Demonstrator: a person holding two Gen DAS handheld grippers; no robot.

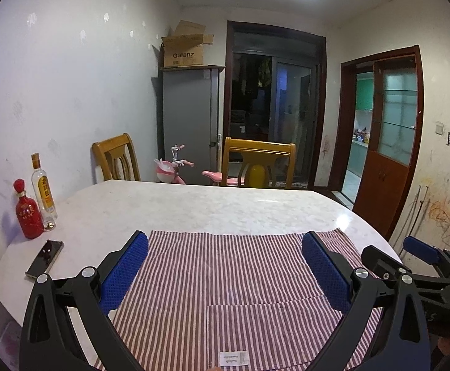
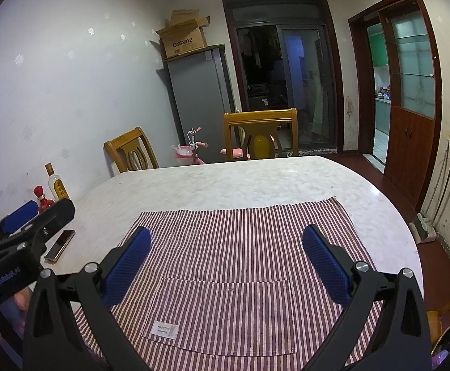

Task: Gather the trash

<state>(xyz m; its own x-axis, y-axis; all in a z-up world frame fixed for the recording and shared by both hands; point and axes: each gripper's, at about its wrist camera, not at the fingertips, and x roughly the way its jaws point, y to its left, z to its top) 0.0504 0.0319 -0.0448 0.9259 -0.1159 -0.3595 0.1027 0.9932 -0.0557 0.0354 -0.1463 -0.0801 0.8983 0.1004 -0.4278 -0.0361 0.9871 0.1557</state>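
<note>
My left gripper stands open above a red-and-white striped cloth spread on the near part of a pale marble table, with nothing between its blue pads. My right gripper is also open and empty, hovering over the same striped cloth just to the right of the left one. The cloth has a sewn pocket with a small white label. No loose scrap or wrapper shows on the table in either view.
At the table's left edge by the wall stand a red bottle and a clear bottle, with a phone lying in front. Two wooden chairs stand at the far side. Behind them are a grey fridge and a pink tricycle.
</note>
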